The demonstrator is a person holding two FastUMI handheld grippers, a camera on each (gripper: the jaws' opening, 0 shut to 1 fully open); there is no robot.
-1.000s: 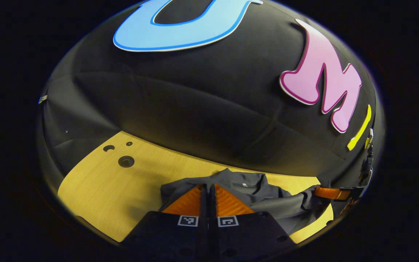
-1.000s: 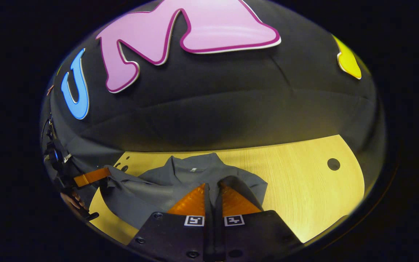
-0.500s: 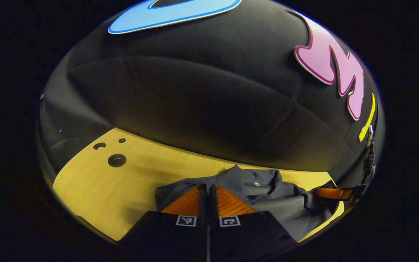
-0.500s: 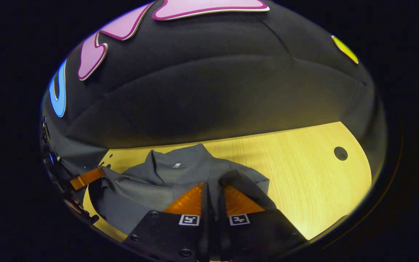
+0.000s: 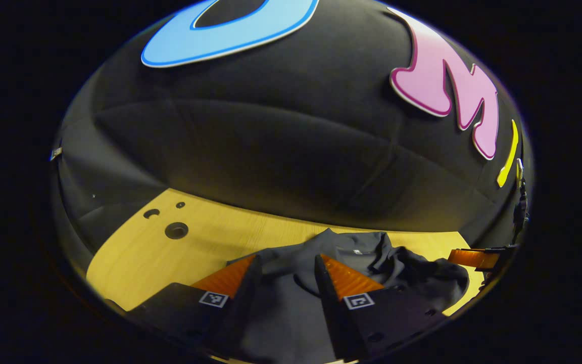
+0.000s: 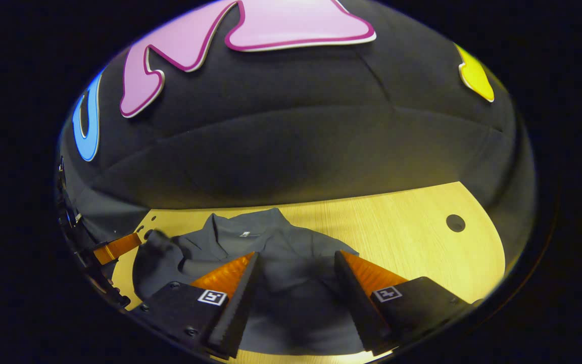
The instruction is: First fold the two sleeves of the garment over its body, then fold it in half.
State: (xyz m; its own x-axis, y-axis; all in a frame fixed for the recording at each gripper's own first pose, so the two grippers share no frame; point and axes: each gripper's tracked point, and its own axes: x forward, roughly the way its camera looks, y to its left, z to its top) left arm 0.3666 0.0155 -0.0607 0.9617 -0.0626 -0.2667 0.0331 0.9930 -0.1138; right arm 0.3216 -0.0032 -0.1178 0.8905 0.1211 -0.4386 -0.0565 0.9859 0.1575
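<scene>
**Now both hand-held grippers let the shirt go**

Evidently the grasp is over. In the left gripper view, the left hand-held gripper [image 5: 283, 268] stands with its fingers spread wide, nothing between them but the dark grey collared shirt [image 5: 351, 268] lying below. In the right gripper view, the right hand-held gripper [image 6: 296, 263] is spread just as wide over the same shirt [image 6: 271, 247]. Opening the two together suits a release: my judgement is that the cloth each one carried has been laid onto the body of the garment and freed to settle there.

The shirt lies on the wooden counter [image 6: 412, 227], collar toward the far edge by the booth's wall, bunched rather than flat on the side nearest the left hand-held gripper, where a rumpled fold rises. Round holes [image 5: 176, 230] in the counter sit well apart from the shirt, near the far left corner.

Half a second ago both pairs of fingers were pressed together, the right one pinching a flap of grey fabric that stood up over its fingers. That flap is down now, and the shirt's top looks smoother on that side. Whether both sleeves lie fully over the body I cannot tell; the halving fold looks not yet done.
</scene>
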